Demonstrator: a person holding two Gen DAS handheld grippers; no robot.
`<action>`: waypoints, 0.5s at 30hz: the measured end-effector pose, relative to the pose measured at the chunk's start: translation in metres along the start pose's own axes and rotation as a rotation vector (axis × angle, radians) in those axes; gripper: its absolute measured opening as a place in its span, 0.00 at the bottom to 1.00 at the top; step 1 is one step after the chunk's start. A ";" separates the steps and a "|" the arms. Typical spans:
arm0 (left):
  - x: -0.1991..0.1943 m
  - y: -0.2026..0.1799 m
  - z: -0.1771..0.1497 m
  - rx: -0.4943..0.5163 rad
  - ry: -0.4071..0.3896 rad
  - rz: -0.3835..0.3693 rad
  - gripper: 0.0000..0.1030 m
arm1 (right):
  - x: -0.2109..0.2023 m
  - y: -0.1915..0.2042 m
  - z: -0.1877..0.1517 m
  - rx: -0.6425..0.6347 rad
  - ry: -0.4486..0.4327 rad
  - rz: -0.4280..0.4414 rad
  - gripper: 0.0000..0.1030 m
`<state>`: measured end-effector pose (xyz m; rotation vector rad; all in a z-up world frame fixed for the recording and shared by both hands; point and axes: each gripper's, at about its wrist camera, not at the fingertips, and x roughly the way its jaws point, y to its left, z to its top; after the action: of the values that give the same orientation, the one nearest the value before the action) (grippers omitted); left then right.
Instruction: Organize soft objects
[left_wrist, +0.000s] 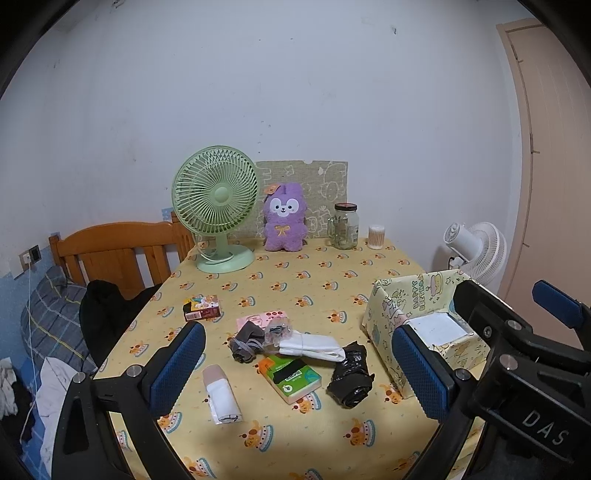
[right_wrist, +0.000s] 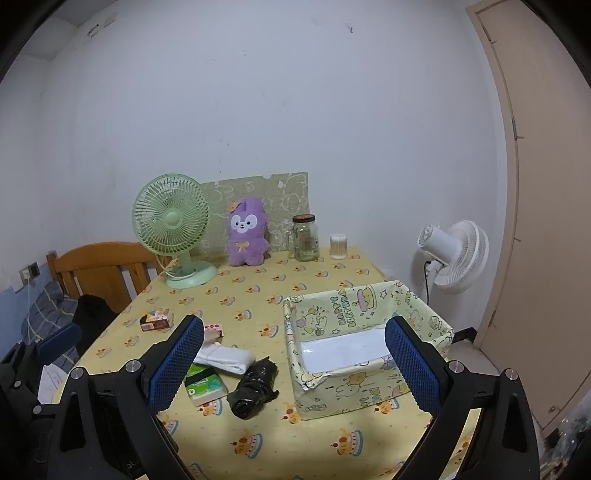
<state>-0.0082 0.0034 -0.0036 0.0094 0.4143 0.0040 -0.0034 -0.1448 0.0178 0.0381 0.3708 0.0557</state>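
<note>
Soft items lie near the front of the yellow-clothed table (left_wrist: 314, 280): a grey sock bundle (left_wrist: 246, 341), a folded white cloth (left_wrist: 312, 345), a black plastic bag roll (left_wrist: 351, 376), a green tissue pack (left_wrist: 293, 376), a white and pink roll (left_wrist: 221, 393) and a pink pack (left_wrist: 264, 317). An open yellow cartoon-print box (right_wrist: 365, 343) stands to their right, with a white sheet inside. My left gripper (left_wrist: 299, 373) hovers open above the pile. My right gripper (right_wrist: 293, 363) is open between the pile and the box. A purple plush (left_wrist: 284, 219) sits at the back.
A green desk fan (left_wrist: 216, 206), a glass jar (left_wrist: 345, 225) and a cotton swab tub (left_wrist: 376, 237) stand along the back wall. A small red box (left_wrist: 202, 308) lies left. A wooden bed headboard (left_wrist: 122, 251) is left, a white fan (right_wrist: 458, 254) right.
</note>
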 end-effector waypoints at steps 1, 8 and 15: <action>0.001 0.000 0.000 0.001 0.000 0.001 0.98 | 0.000 0.000 0.000 0.002 0.002 0.002 0.97; -0.001 0.002 0.001 -0.002 0.001 0.003 0.98 | 0.000 0.001 -0.001 0.000 0.013 0.003 0.97; -0.001 0.002 0.000 -0.001 0.002 0.004 0.98 | 0.001 0.001 0.000 0.009 0.019 0.001 0.97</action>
<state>-0.0092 0.0053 -0.0026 0.0096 0.4163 0.0078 -0.0024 -0.1439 0.0171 0.0467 0.3896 0.0555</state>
